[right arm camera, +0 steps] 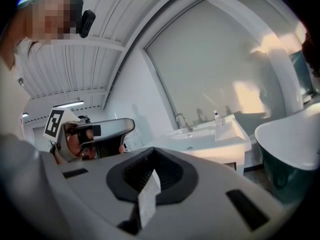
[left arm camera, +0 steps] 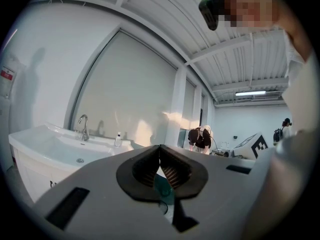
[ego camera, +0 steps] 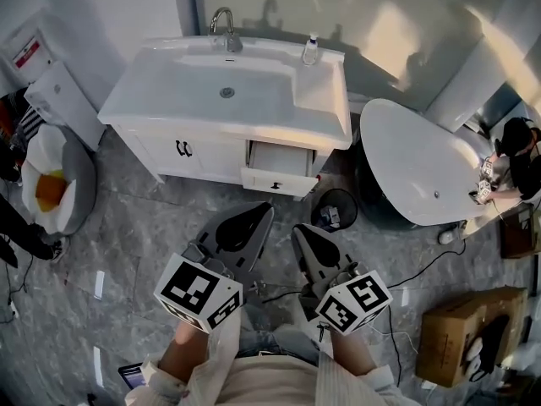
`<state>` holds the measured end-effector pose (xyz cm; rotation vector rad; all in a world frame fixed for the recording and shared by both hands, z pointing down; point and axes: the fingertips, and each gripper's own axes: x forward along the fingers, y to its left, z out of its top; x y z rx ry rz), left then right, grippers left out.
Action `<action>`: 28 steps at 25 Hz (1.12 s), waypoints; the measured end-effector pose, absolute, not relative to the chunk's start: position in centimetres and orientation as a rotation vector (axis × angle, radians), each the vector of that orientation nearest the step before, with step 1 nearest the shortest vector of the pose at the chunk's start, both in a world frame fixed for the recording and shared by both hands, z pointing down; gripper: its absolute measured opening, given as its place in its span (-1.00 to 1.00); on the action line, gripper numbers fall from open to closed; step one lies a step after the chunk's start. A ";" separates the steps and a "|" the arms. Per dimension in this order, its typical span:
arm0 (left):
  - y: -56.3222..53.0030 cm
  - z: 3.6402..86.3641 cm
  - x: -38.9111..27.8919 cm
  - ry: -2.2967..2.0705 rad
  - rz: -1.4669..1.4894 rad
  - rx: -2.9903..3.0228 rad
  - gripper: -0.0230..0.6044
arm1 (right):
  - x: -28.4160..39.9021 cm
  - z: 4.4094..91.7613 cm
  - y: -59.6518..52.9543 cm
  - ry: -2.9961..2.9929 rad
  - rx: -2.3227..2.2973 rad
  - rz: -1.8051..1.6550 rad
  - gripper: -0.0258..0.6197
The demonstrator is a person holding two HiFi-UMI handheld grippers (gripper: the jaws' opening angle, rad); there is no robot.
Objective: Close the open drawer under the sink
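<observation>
On a grey marbled floor (ego camera: 127, 218), the white vanity (ego camera: 211, 155) has its drawer (ego camera: 277, 169) pulled out near a bathtub (ego camera: 414, 159), while the left gripper (ego camera: 269, 206) and right gripper (ego camera: 296, 229) keep their jaws pressed together.

A white sink (ego camera: 323, 100) with a tap (ego camera: 225, 29) and a small bottle (ego camera: 311, 50) stands against the wall. Under its right end a drawer (ego camera: 277, 174) is pulled out; two shut doors (ego camera: 196, 153) are to its left. A white tub (ego camera: 410, 161) stands to the right, with a dark bin (ego camera: 335, 211) between tub and drawer. The left gripper (ego camera: 264, 211) and right gripper (ego camera: 301, 232) are side by side over the grey floor (ego camera: 127, 235), jaws together, pointing at the drawer and well short of it. A box (ego camera: 467, 326) lies at lower right.
</observation>
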<state>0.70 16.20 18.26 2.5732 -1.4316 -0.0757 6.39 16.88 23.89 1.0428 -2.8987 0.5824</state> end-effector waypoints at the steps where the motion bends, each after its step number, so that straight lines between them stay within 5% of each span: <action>1: 15.9 18.3 0.1 -1.430 -0.074 2.576 -0.88 | 6.0 24.0 16.5 -2.895 1.052 0.581 -0.89; 28: -1.2 20.0 -3.1 -1.367 -0.053 2.551 -0.88 | 3.3 25.9 -0.5 -2.806 1.113 0.650 -0.89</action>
